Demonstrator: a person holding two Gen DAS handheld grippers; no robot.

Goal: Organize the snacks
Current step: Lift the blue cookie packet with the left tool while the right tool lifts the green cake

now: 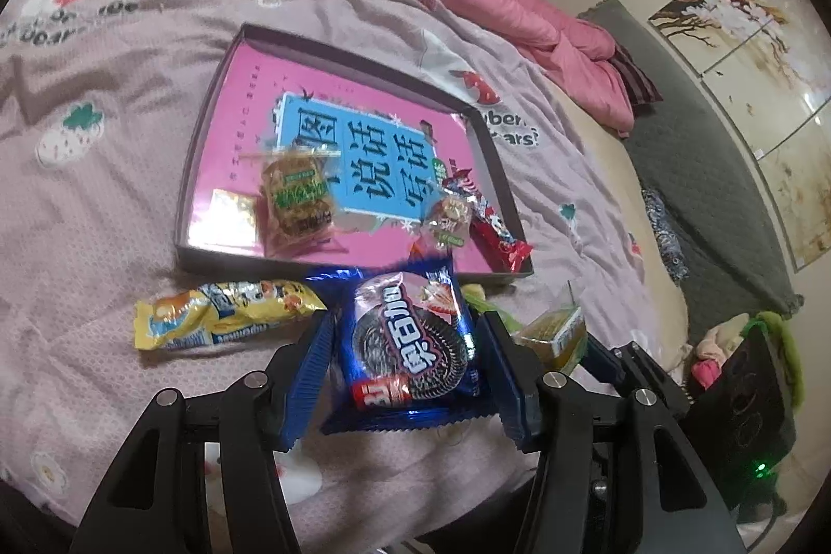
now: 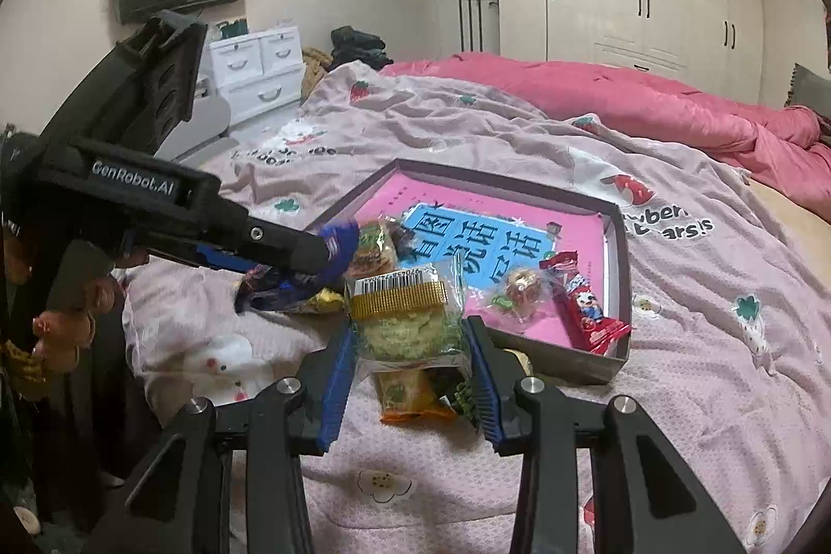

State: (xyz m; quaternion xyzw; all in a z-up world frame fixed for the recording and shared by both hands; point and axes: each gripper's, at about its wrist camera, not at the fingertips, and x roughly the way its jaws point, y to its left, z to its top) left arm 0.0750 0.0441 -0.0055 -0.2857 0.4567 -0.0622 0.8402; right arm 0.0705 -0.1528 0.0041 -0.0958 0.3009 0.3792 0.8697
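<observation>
A shallow dark tray (image 1: pixel 208 107) with a pink and blue book in it lies on the bed; it also shows in the right wrist view (image 2: pixel 620 253). My left gripper (image 1: pixel 407 369) is shut on a blue Oreo pack (image 1: pixel 410 341), held just short of the tray's near edge. My right gripper (image 2: pixel 410 367) is shut on a clear-wrapped green cake (image 2: pixel 405 320), held above the bed beside the tray's near corner. In the tray lie a brown wrapped cake (image 1: pixel 298 196), a small round candy (image 1: pixel 449 216) and a red bar (image 1: pixel 501 237).
A yellow snack pack (image 1: pixel 223 312) lies on the bedsheet left of my left gripper. An orange and green pack (image 2: pixel 415 393) lies under my right gripper. A pink quilt (image 2: pixel 649 102) is bunched at the back. A white drawer unit (image 2: pixel 254 71) stands beyond the bed.
</observation>
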